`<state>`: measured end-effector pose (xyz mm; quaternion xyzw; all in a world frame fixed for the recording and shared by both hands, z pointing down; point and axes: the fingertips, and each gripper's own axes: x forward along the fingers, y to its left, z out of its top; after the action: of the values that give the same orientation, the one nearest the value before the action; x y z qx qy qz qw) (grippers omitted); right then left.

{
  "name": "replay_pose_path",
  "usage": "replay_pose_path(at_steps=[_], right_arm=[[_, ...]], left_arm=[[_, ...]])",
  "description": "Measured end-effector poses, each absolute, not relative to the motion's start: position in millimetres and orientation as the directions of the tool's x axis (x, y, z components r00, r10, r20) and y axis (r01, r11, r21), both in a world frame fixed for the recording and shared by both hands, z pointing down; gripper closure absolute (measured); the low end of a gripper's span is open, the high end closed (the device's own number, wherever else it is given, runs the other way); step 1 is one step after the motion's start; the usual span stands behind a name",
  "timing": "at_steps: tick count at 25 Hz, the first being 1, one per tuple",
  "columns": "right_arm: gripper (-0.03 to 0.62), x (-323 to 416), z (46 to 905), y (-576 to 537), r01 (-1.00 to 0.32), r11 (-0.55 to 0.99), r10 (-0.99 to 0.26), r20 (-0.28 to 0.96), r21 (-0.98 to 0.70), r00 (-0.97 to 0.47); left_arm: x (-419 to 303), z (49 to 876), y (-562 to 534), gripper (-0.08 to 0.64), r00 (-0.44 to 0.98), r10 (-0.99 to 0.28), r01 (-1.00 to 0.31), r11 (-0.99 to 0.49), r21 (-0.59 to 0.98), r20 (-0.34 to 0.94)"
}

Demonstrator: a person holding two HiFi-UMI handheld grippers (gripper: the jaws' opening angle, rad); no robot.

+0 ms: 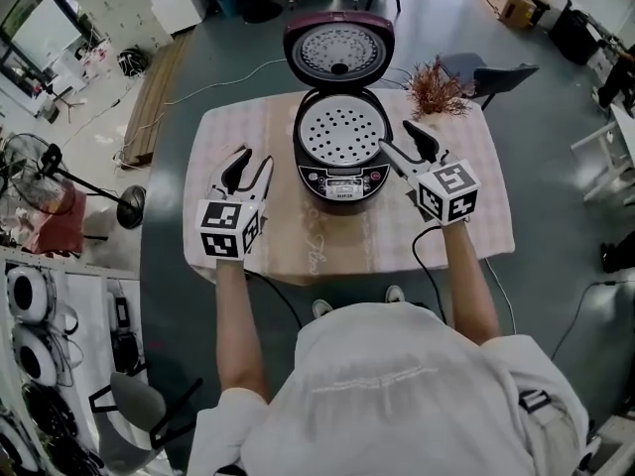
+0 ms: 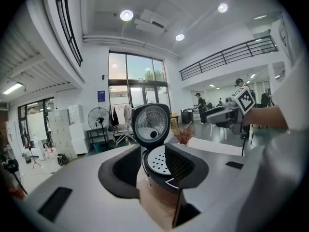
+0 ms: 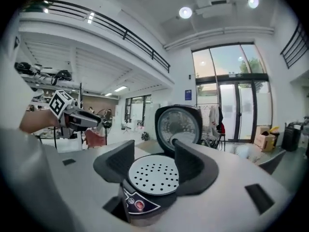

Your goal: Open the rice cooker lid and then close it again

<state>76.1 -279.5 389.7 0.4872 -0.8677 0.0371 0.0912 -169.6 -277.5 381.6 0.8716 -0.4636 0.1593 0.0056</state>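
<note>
Looking down at the rice cooker point(image 1: 342, 157): it sits mid-table on the pale checked cloth point(image 1: 456, 216), and its lid point(image 1: 339, 50) is up, tipped back on the far side with the inner face toward me. The perforated tray point(image 1: 342, 134) shows in the pot. My left gripper point(image 1: 248, 167) is off to the cooker's left, apart from it, jaws spread and nothing between them. My right gripper point(image 1: 397, 139) is in close at the cooker's right front, jaws spread too, holding nothing. Whether a fingertip touches the rim, I can't tell. A dried reddish sprig point(image 1: 437, 87) lies at the far right corner.
</note>
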Motion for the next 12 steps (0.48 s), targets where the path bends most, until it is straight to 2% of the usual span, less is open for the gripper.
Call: replay_pose_path(at_steps=[6,12], right_arm=[[0.318,110,351,-262,-0.903,0.418,-0.903,0.153,0.102,-0.401],[0.318,118,350,-246,-0.947,0.316,-0.94,0.157,0.061,-0.304]], left_arm=[[-176,339,-296,0.391,0.549,-0.812,-0.796,-0.58,-0.17,0.199],[-168,338,-298,0.391,0.603,-0.772,-0.757,-0.633,-0.163,0.199]])
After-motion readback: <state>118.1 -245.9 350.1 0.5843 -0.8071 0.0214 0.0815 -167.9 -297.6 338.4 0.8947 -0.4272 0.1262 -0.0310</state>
